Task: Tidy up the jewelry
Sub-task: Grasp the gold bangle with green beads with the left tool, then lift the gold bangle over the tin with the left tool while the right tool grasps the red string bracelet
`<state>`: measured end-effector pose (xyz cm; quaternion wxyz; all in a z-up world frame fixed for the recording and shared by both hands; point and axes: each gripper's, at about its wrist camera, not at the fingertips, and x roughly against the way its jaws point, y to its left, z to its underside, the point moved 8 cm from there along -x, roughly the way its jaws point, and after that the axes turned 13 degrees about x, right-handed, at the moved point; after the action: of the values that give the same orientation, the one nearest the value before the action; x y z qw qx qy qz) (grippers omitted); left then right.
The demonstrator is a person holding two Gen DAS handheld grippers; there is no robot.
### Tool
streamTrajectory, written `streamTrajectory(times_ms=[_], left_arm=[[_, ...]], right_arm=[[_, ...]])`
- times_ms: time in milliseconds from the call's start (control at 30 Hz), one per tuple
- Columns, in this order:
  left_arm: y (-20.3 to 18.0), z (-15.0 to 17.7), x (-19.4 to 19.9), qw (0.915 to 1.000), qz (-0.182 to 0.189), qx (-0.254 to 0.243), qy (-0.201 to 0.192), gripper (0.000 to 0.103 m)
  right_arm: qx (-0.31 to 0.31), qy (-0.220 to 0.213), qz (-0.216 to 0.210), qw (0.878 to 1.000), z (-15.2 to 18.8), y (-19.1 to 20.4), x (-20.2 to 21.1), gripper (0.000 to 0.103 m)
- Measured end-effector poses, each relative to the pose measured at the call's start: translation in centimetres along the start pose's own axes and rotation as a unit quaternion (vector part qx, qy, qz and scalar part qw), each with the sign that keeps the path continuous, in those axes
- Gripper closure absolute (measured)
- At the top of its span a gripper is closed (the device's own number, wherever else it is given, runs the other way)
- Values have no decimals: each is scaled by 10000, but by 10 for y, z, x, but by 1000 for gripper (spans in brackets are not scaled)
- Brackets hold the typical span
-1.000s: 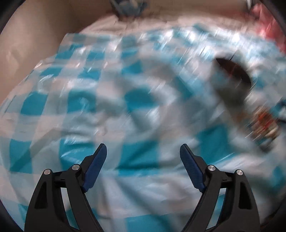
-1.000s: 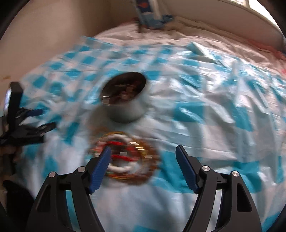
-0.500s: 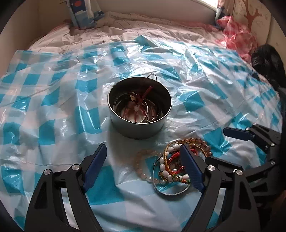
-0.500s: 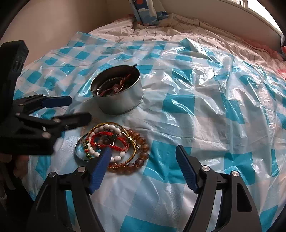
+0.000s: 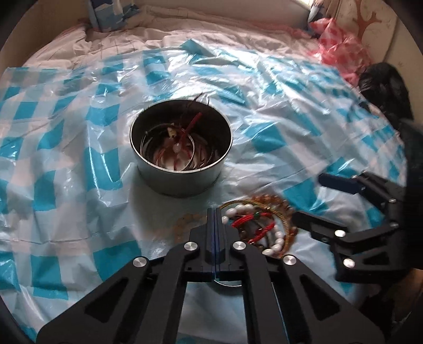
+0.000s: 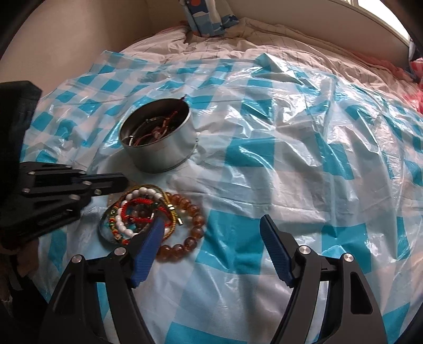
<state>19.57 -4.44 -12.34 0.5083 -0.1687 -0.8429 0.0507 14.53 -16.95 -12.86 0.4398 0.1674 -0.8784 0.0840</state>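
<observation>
A round metal tin stands on the checked sheet with bangles and a red cord inside. In front of it lies a pile of bracelets: white beads, red cords, a gold bangle and an amber bead bracelet. My left gripper is shut, its tips at the pile's left edge, and I see nothing between the pads. My right gripper is open on the pile's other side. Its left finger hangs over the pile and nothing is between the fingers.
A blue-and-white checked plastic sheet covers the bed. A blue patterned pillow leans at the far edge, with a beige wall to the left. A pink bag and a black bundle lie at the far right.
The left view swung from blurred sheet onto the tin and pile, then held still. The left jaws went from wide open to shut. The right gripper stayed open and hardly moved.
</observation>
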Motion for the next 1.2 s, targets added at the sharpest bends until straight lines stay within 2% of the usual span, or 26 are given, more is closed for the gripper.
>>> streamTrajectory(times_ms=[167, 233, 300, 367, 433, 467, 500, 533, 567, 833, 1000, 1200], left_arm=[[7, -3, 3, 9999, 44, 159, 2, 102], [8, -3, 0, 9997, 68, 212, 63, 92], [6, -2, -3, 9998, 4, 173, 39, 58], [1, 0, -5, 9999, -25, 99, 20, 53], [0, 3, -9, 9999, -133, 3, 72, 55], [1, 6, -14, 9997, -175, -16, 176, 77], [1, 7, -16, 9996, -139, 1, 265, 91], [0, 8, -16, 9995, -46, 51, 299, 93], [0, 6, -13, 9996, -4, 41, 267, 100], [8, -9, 13, 9967, 625, 524, -51, 100], [17, -23, 31, 9911, 962, 841, -371, 100], [31, -37, 51, 9860, 965, 1091, -814, 100]], right_arm=[[-35, -5, -8, 10000, 0, -2, 0, 31], [-28, -5, -31, 10000, -1, -1, -1, 31], [0, 7, -40, 10000, -1, -1, -1, 31], [13, 9, -49, 10000, -1, 1, -2, 31], [23, 14, -58, 10000, -2, 2, -2, 31], [19, 17, -52, 10000, -1, 3, -2, 31], [22, 21, -50, 10000, -1, 3, -2, 31], [20, 22, -49, 10000, -1, 3, -2, 31], [18, 23, -43, 10000, -1, 3, -3, 31], [25, 62, -43, 10000, -1, 4, -5, 31], [101, 27, -102, 9999, -2, 8, -4, 31], [292, -193, -542, 9979, -9, 28, -1, 31]])
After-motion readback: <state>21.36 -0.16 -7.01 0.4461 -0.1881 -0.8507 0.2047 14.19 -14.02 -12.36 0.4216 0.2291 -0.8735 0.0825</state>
